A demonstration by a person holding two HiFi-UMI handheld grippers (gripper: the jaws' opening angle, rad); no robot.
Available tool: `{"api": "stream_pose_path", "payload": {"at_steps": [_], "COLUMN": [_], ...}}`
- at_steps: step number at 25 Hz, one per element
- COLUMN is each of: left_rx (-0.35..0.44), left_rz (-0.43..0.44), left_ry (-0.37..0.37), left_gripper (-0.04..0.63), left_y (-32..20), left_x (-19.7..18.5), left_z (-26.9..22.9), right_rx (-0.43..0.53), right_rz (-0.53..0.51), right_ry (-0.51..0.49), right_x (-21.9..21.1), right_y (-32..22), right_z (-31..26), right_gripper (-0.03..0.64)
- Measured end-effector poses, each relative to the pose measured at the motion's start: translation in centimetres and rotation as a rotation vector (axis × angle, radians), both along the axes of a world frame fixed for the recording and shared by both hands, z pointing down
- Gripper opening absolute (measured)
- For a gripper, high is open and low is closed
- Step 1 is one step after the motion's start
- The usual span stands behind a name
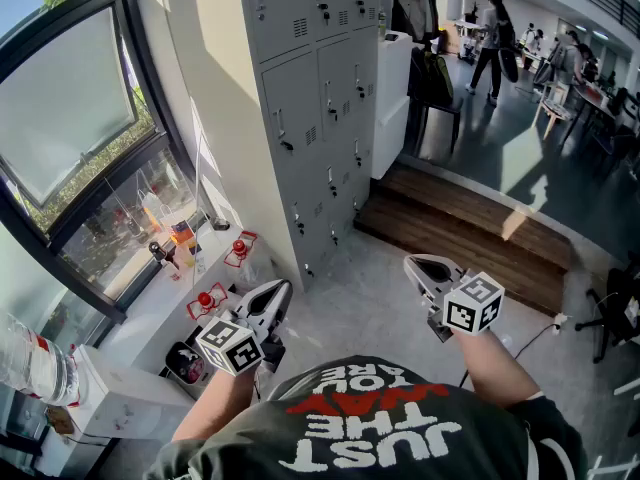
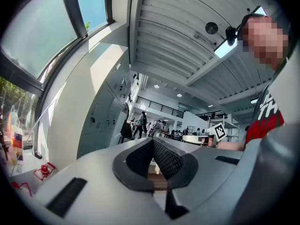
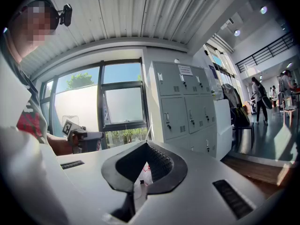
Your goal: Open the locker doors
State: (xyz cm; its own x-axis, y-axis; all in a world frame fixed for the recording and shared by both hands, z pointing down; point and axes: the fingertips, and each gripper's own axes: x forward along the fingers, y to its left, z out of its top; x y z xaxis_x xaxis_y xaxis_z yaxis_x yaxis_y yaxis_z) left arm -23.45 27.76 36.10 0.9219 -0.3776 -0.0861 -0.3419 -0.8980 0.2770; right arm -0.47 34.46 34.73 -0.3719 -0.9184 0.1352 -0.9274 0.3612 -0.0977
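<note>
Left gripper (image 1: 281,291) and right gripper (image 1: 413,262), fingers pressed together and empty, hang well short of tall grey metal lockers (image 1: 320,98), seemingly awaiting approach.

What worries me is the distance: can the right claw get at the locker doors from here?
Probably not yet: the right claw, shut and empty, hangs short of the locker doors; only open floor lies between.

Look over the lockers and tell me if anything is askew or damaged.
Nothing stands out. The grey metal locker bank stands straight, every door in view shut and flush. The left gripper and right gripper are shut, empty, short of it.
</note>
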Motion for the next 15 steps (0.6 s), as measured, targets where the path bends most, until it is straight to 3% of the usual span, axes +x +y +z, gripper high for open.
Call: {"api": "stream_pose_path", "payload": {"at_steps": [9, 15], "left_rx": [0.000, 0.001], "left_rz": [-0.009, -0.010], "left_ry": [0.006, 0.005], "left_gripper": [0.002, 0.002], "left_y": [1.7, 3.0], "left_x": [1.9, 4.2], "left_z": [0.1, -0.3], "right_rx": [-0.001, -0.028], "right_rz": [-0.016, 0.001], "right_ry": [0.008, -0.059], "right_x": [1.6, 4.4], "right_y": [1.5, 2.5], "right_z": [0.1, 0.2], "right_gripper": [0.034, 0.035]}}
